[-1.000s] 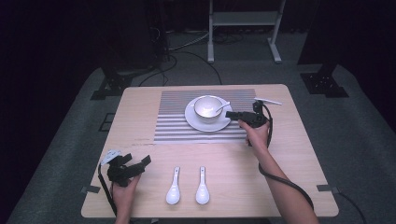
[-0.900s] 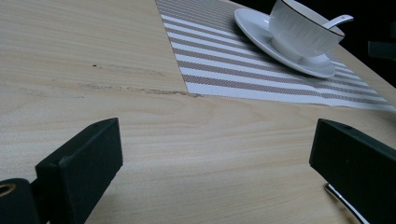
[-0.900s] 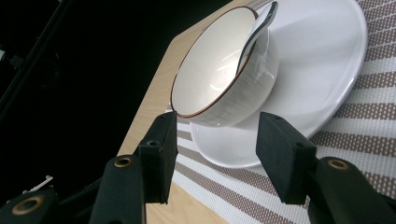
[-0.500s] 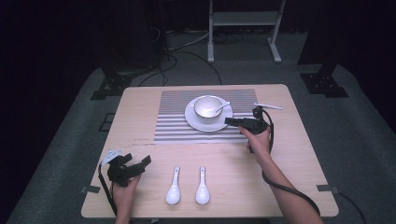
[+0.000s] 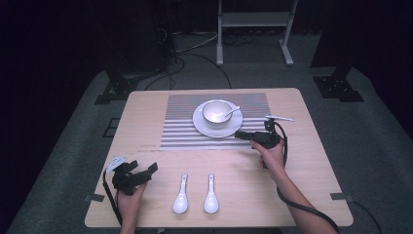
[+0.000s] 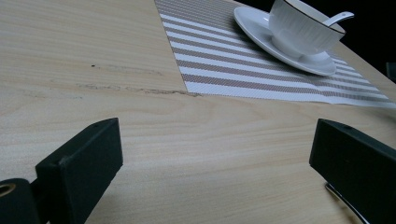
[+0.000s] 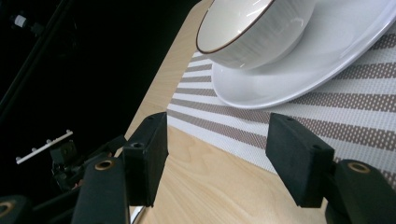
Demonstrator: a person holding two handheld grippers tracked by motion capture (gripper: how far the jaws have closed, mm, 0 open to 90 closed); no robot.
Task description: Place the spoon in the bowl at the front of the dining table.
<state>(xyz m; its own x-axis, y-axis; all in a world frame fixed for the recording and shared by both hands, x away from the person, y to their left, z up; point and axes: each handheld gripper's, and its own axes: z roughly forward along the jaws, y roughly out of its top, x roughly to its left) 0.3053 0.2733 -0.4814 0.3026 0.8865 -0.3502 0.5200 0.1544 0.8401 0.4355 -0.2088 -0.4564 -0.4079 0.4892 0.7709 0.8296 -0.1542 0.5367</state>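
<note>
A white bowl (image 5: 217, 111) with a spoon (image 5: 233, 112) leaning in it stands on a white saucer (image 5: 200, 125), on a striped placemat (image 5: 182, 131). Two white spoons (image 5: 180, 196) (image 5: 211, 195) lie side by side near the front edge. My right gripper (image 5: 239, 135) is open just right of the saucer and points left at it; its jaws frame the saucer rim (image 7: 261, 88) and the bowl (image 7: 252, 32) above it. At the front left corner my left gripper (image 5: 152, 168) rests open and holds nothing. Its own view looks across bare wood to the bowl (image 6: 303, 30).
The wooden table (image 5: 311, 161) stands on grey carpet in a dark room. Stand legs (image 5: 221, 53) and cables (image 5: 195, 48) lie on the floor behind it. Bare wood stretches between the placemat and the two spoons.
My right gripper has drawn back from beside the bowl toward the near side, down to the saucer's right edge. The left gripper, bowl and spoons have not moved.
</note>
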